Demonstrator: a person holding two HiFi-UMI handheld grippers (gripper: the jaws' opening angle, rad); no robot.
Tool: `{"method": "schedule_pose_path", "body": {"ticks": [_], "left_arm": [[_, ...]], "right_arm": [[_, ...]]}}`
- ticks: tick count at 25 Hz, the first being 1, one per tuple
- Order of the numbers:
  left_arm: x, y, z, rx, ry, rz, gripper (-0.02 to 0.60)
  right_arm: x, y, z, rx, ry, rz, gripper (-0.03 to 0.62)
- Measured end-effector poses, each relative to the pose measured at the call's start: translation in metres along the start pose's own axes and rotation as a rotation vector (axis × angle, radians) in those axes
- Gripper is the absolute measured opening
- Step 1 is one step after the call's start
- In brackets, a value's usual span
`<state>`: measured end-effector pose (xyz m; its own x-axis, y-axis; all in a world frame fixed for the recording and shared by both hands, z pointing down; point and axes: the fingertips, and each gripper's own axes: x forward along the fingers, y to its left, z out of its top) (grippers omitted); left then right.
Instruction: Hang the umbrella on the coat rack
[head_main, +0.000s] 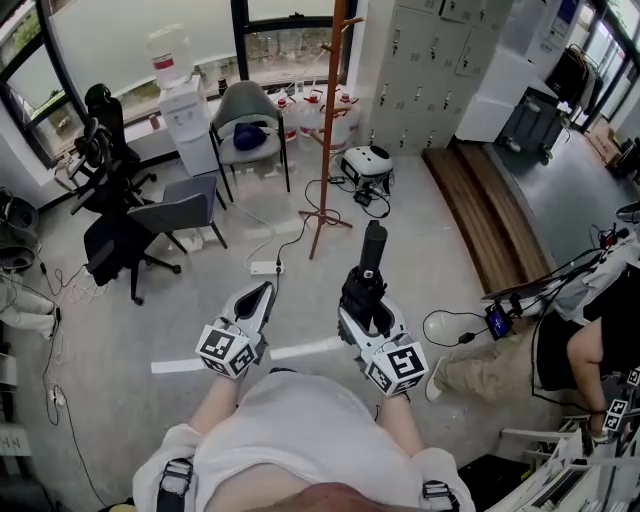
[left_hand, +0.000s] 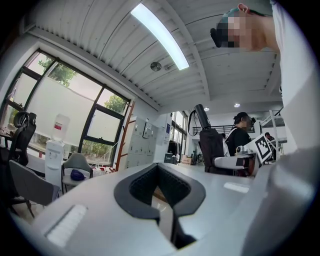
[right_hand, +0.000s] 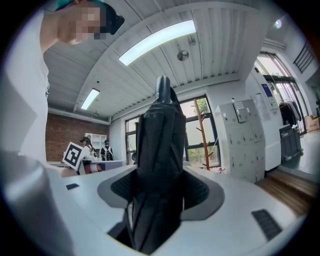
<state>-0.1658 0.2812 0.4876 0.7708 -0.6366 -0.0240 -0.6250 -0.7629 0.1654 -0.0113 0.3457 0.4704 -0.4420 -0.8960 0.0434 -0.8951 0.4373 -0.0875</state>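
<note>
We hold the folded black fabric umbrella (head_main: 372, 252) in the right gripper (head_main: 363, 300). Its fingers pinch the bundled canopy from both sides. In the right gripper view the umbrella (right_hand: 160, 140) fills the gap btw the dark ribbed pads of that gripper (right_hand: 160, 187) and runs straight out along the fingers, rounded end foremost. In the left gripper view a thin cord loop hangs by that far end.

The left gripper (head_main: 266, 292) sits just beside the right one at about the same height, not touching it. Its fingers are pressed together w/ nothing in them, and in its own view the left gripper (left_hand: 159, 175) shows only a thin seam btw the pads.

The tall reddish-brown wooden coat rack (head_main: 330, 130) stands on the grey concrete floor (head_main: 200, 300) ahead of us, near the window. It is btw a grey chair (head_main: 248, 120) w/ a blue item on the seat and a bank of grey metal lockers (head_main: 430, 60). The umbrella is out over the floor on our side of the rack, clear of the pole and pegs. In the right gripper view the coat rack (right_hand: 201, 135) shows just right of the umbrella, in the background.

Also around us are a white water dispenser (head_main: 180, 100) at the window, black office chairs (head_main: 120, 240) at left, a white power strip (head_main: 265, 267) on the floor, and a seated person (head_main: 540, 350) at right.
</note>
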Motion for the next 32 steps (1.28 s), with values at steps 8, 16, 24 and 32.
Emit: {"method": "schedule_pose_path", "body": {"ticks": [8,16,24,32], "left_arm": [[0.017,0.001,-0.006,-0.006,0.016,0.025,0.0],[0.056,0.038,0.006,-0.009,0.022,0.012,0.0],[0.115,0.101,-0.01,0.021,0.006,-0.036,0.0],[0.209,0.221,0.016,0.034,0.01,-0.058,0.0]], "right_arm": [[0.01,-0.016,0.001,-0.012,0.008,0.031,0.25],[0.06,-0.041,0.017,-0.002,0.004,0.043,0.25],[0.131,-0.08,-0.006,-0.006,0.004,0.013,0.25],[0.262,-0.136,0.008,-0.004,-0.004,-0.016,0.25]]}}
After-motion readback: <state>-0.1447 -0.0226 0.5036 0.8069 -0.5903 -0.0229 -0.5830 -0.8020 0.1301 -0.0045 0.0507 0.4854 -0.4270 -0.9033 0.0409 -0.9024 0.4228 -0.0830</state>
